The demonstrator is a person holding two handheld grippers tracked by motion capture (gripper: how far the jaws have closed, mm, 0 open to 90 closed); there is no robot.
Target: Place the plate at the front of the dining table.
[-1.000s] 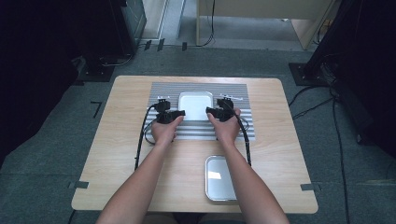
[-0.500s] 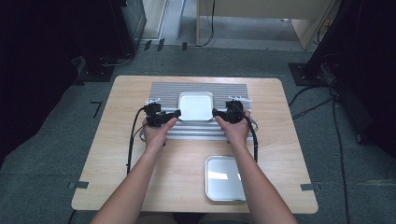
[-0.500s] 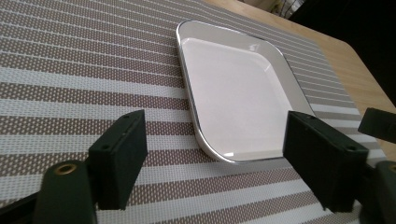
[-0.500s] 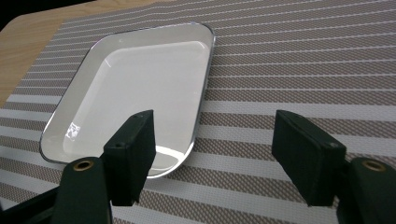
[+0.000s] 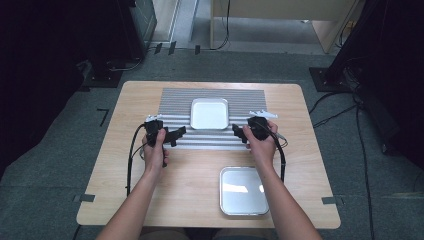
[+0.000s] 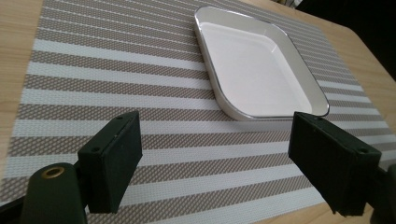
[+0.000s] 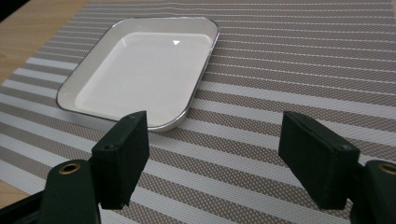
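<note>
Nearest us a shiny metal tray (image 5: 244, 190) lies at the bench's (image 5: 125, 200) front edge. Beyond, our left gripper (image 5: 176, 135) and right gripper (image 5: 239, 132) hover with jaws apart, empty. At twelve o'clock between them the glossy white square dish (image 5: 209, 113) rests on the striped woven mat (image 5: 175, 102).

We see a wooden table (image 5: 125, 180) carrying a striped mat (image 5: 175, 100) and a metal tray (image 5: 244, 190).

A white dish (image 5: 209, 113) sits on a grey-and-white striped mat (image 5: 175, 100) over pale wood table (image 5: 125, 165).
</note>
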